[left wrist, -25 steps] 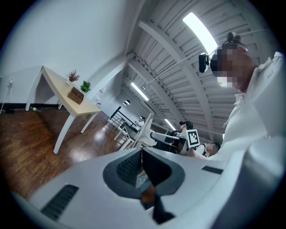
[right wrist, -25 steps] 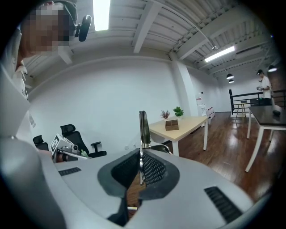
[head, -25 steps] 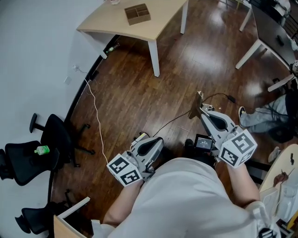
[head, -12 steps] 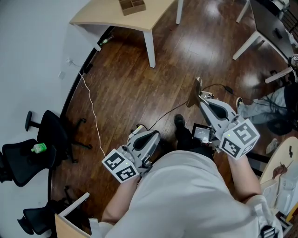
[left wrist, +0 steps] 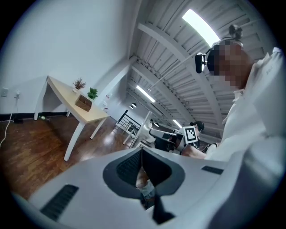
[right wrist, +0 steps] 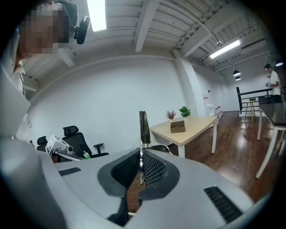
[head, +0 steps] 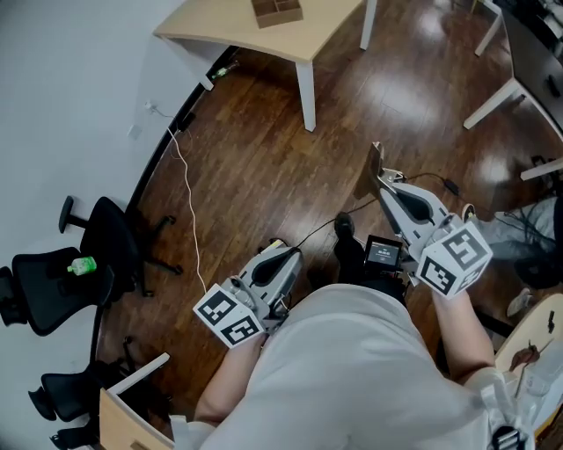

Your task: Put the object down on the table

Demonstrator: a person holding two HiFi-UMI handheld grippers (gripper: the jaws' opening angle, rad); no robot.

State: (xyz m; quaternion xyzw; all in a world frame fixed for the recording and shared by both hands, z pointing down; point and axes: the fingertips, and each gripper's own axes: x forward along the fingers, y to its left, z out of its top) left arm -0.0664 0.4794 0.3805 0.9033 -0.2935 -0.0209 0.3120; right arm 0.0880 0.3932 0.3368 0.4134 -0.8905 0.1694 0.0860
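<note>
A thin, flat brown piece (head: 376, 163) stands on edge in my right gripper (head: 380, 179), whose jaws are shut on its lower end. The right gripper view shows it edge-on as a dark upright strip (right wrist: 144, 127) rising from the closed jaws of the gripper (right wrist: 141, 154). My left gripper (head: 280, 249) is held low by my body, shut with nothing in it (left wrist: 142, 152). The light wooden table (head: 236, 28) stands well ahead, across the dark wood floor, carrying a small wooden box (head: 276, 10). From the grippers I see the same table (right wrist: 190, 129) (left wrist: 87, 115).
Black office chairs (head: 62, 283) stand by the white wall at left, one holding a green bottle (head: 82, 264). A white cable (head: 188, 206) runs over the floor. More white table legs (head: 510, 88) are at right. Another table's corner (head: 132, 420) sits at lower left.
The table has shifted in the head view as I walk, and my dark shoe now shows between the grippers. Both grippers keep their pose; the flat piece stays clamped.
</note>
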